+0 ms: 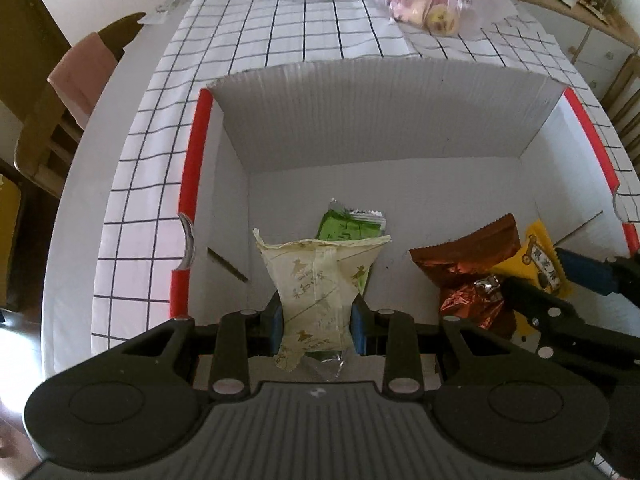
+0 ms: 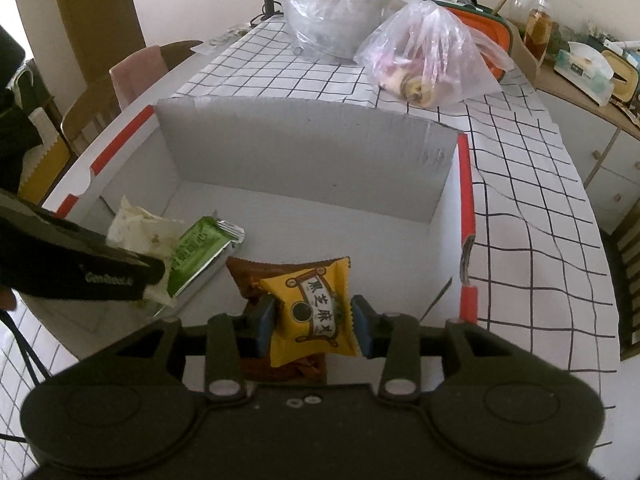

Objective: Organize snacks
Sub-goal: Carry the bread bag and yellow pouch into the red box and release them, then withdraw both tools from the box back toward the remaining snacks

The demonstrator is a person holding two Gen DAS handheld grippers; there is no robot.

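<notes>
A white cardboard box (image 1: 380,112) with red-taped rims stands on the checked tablecloth (image 1: 280,32). My left gripper (image 1: 318,320) is shut on a cream snack packet (image 1: 316,280), held upright low inside the box over a green packet (image 1: 348,228). My right gripper (image 2: 314,318) has its blue pads against both sides of a yellow snack packet (image 2: 312,304), which rests on a brown foil packet (image 2: 244,272) on the box floor. The right wrist view also shows the green packet (image 2: 196,252) and the cream packet (image 2: 136,224) behind one black left finger (image 2: 100,268).
Beyond the box lie a clear plastic bag of food (image 2: 424,60) and a bagged bowl (image 2: 336,20). A wooden chair with a pink cloth (image 1: 80,76) stands to the left. A cluttered shelf (image 2: 580,68) runs along the right.
</notes>
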